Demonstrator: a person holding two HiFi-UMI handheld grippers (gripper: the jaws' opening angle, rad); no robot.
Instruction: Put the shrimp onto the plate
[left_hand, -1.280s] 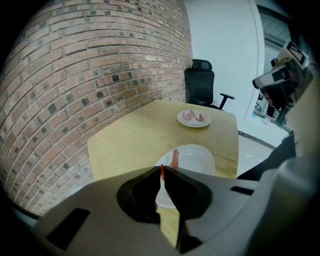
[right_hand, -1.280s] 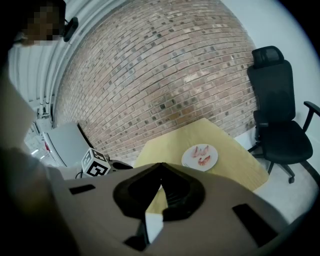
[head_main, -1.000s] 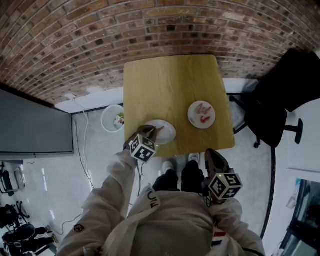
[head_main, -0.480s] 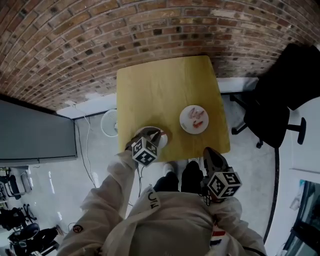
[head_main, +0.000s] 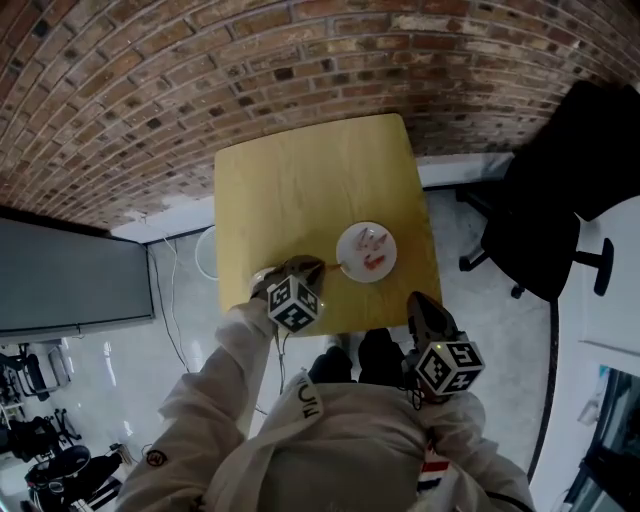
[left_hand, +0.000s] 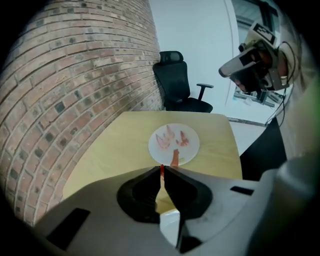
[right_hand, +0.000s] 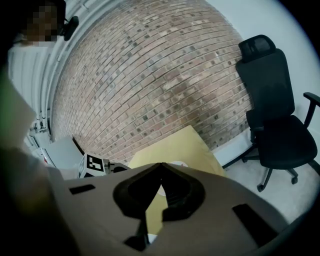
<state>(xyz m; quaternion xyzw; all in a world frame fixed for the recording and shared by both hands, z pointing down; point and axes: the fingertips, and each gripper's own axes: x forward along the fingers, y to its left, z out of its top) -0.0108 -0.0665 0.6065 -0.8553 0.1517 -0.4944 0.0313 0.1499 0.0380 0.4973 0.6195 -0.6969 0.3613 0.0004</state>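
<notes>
Left gripper (left_hand: 162, 168), fingers pinching one red shrimp (left_hand: 161, 171), has swung away from the plate behind them (head_main: 258, 277) toward the second plate (left_hand: 191, 150) just ahead (four loose shrimp (left_hand: 182, 139) lie on it). Right gripper (right_hand: 160, 165), fingers pressed together on nothing, faces the tabletop (left_hand: 120, 150) ahead. Two plates, two grippers.

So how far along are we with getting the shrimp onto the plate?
Done: several shrimp already lie on the plate. In hand: the left gripper is shut on one more shrimp, short of the plate and not yet over it. The right gripper is shut and empty. Left: bring that shrimp over the plate and release it; whether more wait elsewhere I cannot tell.
</notes>
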